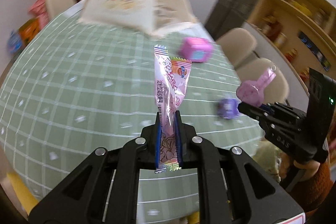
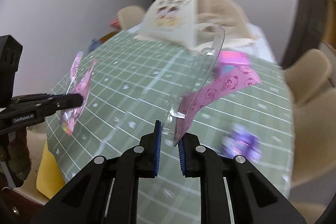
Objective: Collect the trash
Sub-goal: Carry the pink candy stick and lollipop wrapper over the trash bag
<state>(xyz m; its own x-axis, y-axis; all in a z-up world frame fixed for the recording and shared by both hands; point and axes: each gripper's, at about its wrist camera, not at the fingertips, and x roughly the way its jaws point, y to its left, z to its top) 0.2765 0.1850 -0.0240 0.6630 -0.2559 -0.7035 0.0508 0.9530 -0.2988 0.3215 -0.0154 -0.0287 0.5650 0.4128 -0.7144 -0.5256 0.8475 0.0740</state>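
Left gripper [image 1: 168,119] clamped on pink candy wrappers [image 1: 168,85], upright above green checked table [image 1: 84,87]. Right gripper [image 2: 169,135] pinches clear plastic shell with pink panda card [image 2: 201,93], raised, tilted right.

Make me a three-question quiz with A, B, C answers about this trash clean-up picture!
1. Where is the paper bag?
A. at the table's far end
B. in the left gripper
C. on a chair

2. What colour is the tablecloth?
A. red
B. green with white lines
C. plain blue

3. What is the left gripper doing?
A. hanging open with nothing in it
B. pinching a cube
C. pinching a candy wrapper

Answers:
1 A, the bag stands at the far end of the cloth.
2 B, both views show a green cloth with a white grid.
3 C, the wrapper sticks up from between its fingers.
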